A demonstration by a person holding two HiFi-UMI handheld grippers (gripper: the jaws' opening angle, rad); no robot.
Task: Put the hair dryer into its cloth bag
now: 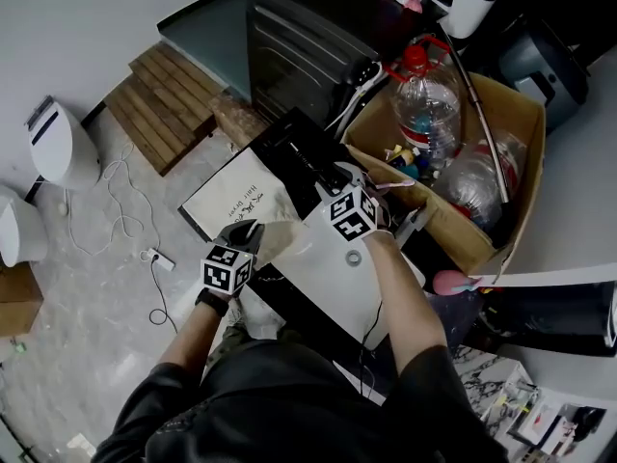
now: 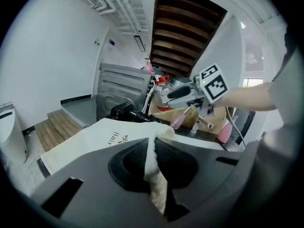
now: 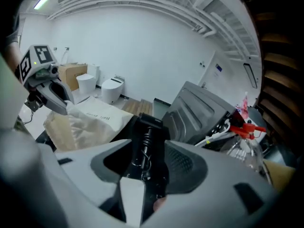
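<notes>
At left, left tool (image 2: 154,145) clamped on cloth bag (image 2: 90,144) edge. At right, right tool (image 3: 149,151) jaws apart, with the black hair dryer (image 3: 146,125) showing between them, ungripped.

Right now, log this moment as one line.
left gripper: jaws shut on cloth bag edge | right gripper: jaws apart, empty, aimed at hair dryer | hair dryer: outside bag
</notes>
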